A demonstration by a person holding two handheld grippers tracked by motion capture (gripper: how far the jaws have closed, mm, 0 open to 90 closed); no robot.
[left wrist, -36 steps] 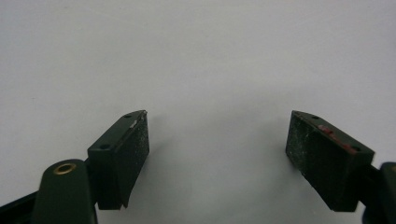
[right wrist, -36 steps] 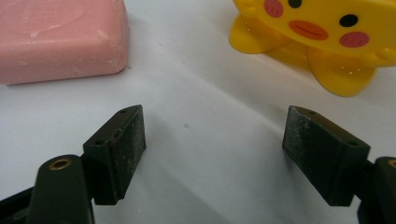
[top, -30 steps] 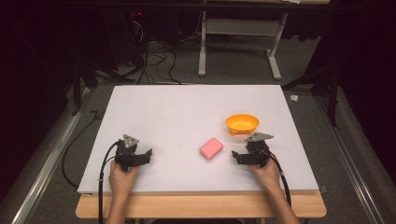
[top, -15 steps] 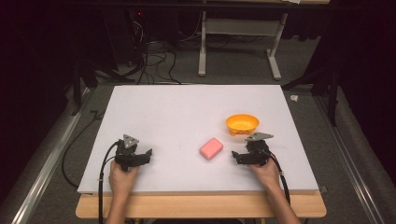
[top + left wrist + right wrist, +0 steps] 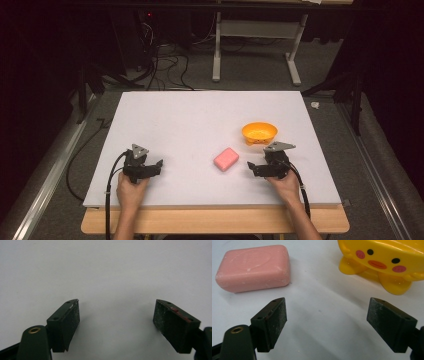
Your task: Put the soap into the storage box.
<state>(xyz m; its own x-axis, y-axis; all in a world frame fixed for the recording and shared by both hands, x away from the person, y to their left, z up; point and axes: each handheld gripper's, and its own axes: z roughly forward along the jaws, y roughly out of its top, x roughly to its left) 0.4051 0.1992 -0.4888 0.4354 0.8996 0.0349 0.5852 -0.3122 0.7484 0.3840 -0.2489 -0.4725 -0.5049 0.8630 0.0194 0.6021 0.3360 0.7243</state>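
High view: a white table (image 5: 200,125) occupies the centre of the frame, with two forearms entering from the bottom edge. The left gripper (image 5: 156,166) sits at the lower left of the tabletop, held in the person's left hand (image 5: 131,191); the right gripper (image 5: 251,167) sits at the lower right, held in the right hand (image 5: 286,186). A pink soap bar (image 5: 226,159) lies flat on the table just right of centre, between the two grippers and nearer to the right one, touching neither. An orange duck-faced dish (image 5: 259,132) stands upright above and to the right of the soap bar, near it but apart, and just above the right gripper. Left gripper view: the left gripper (image 5: 116,315) has its jaws spread wide, with bare white table surface between and beyond them. Right gripper view: the right gripper (image 5: 326,321) likewise has its jaws spread wide and grips nothing; the soap bar (image 5: 253,267) lies in the upper left of the frame, beyond the left-hand jaw, while the dish (image 5: 384,260), showing a painted face and short feet, stands in the upper right, beyond the right-hand jaw. A strip of bare table separates the soap bar from the dish.
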